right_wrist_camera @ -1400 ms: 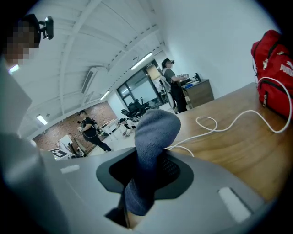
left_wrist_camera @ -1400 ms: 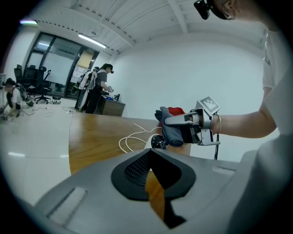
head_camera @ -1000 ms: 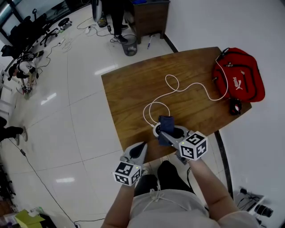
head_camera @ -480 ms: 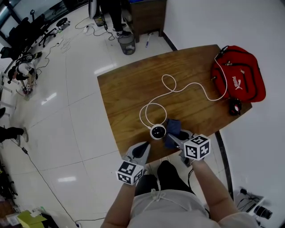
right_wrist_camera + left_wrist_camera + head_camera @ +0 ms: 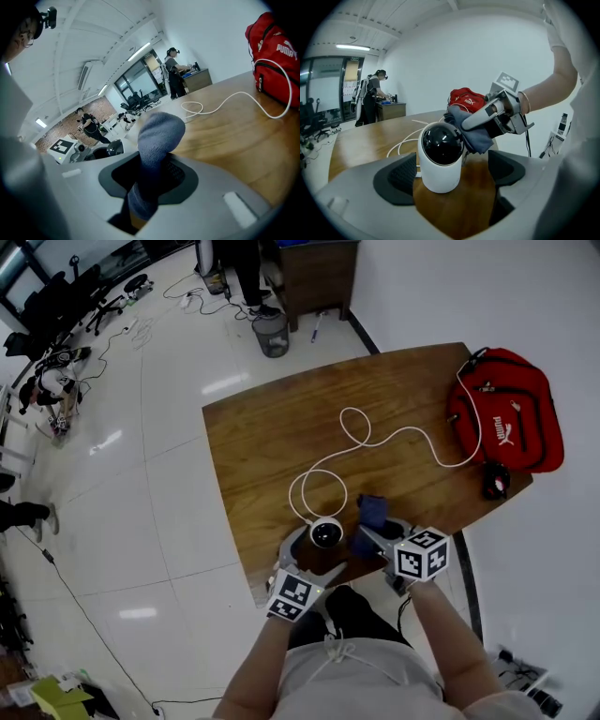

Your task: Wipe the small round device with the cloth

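Note:
The small round device (image 5: 325, 532), a white camera with a black dome (image 5: 440, 152), stands near the table's near edge. My left gripper (image 5: 316, 554) is open; its jaws have just been opening and now stand on either side of the device (image 5: 115, 147) without pressing on it. My right gripper (image 5: 367, 532) is shut on a folded blue cloth (image 5: 372, 512). In the left gripper view the cloth (image 5: 476, 133) rests against the device's right side. In the right gripper view the cloth (image 5: 157, 136) stands up out of the jaws.
A white cable (image 5: 375, 439) loops from the device across the wooden table (image 5: 272, 446) to a red bag (image 5: 506, 418) at the far right. A small black object (image 5: 495, 480) lies beside the bag. A waste bin (image 5: 270, 334) stands on the floor beyond.
The right gripper drew the cloth off the device to its right side. The left gripper came forward over the table's edge and opened around the device.

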`<state>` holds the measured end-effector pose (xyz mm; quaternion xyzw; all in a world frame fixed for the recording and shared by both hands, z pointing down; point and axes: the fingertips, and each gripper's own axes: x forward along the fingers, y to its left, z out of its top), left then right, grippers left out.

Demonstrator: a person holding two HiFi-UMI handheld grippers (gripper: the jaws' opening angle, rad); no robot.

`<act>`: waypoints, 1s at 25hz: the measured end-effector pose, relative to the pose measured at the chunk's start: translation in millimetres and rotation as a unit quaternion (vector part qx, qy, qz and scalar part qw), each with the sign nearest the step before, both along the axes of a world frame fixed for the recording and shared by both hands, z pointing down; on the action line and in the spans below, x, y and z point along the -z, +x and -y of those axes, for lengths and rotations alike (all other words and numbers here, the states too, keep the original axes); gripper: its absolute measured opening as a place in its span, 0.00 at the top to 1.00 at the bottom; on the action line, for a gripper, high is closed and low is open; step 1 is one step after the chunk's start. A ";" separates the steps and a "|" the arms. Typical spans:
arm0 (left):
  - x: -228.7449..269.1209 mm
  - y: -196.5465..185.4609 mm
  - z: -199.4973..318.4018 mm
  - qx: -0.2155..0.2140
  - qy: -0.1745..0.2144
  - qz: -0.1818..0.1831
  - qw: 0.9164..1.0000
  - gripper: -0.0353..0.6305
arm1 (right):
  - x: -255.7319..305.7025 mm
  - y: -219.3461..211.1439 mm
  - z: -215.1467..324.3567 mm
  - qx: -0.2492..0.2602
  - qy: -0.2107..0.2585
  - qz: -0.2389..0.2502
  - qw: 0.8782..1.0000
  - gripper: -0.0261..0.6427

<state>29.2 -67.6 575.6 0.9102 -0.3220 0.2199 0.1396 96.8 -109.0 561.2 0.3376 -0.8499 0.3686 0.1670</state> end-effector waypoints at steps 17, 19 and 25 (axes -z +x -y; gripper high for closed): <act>-19.2 16.7 47.6 0.067 0.038 0.017 0.997 0.39 | 1.3 14.3 37.8 0.069 0.014 0.019 0.997 0.80; -17.3 17.8 47.1 0.069 0.023 0.014 0.997 0.39 | -1.1 16.2 38.2 0.074 0.012 0.017 0.997 0.80; 67.6 26.0 72.5 0.073 0.054 -0.051 0.995 0.39 | -6.6 11.6 31.1 0.095 0.004 0.008 0.995 0.80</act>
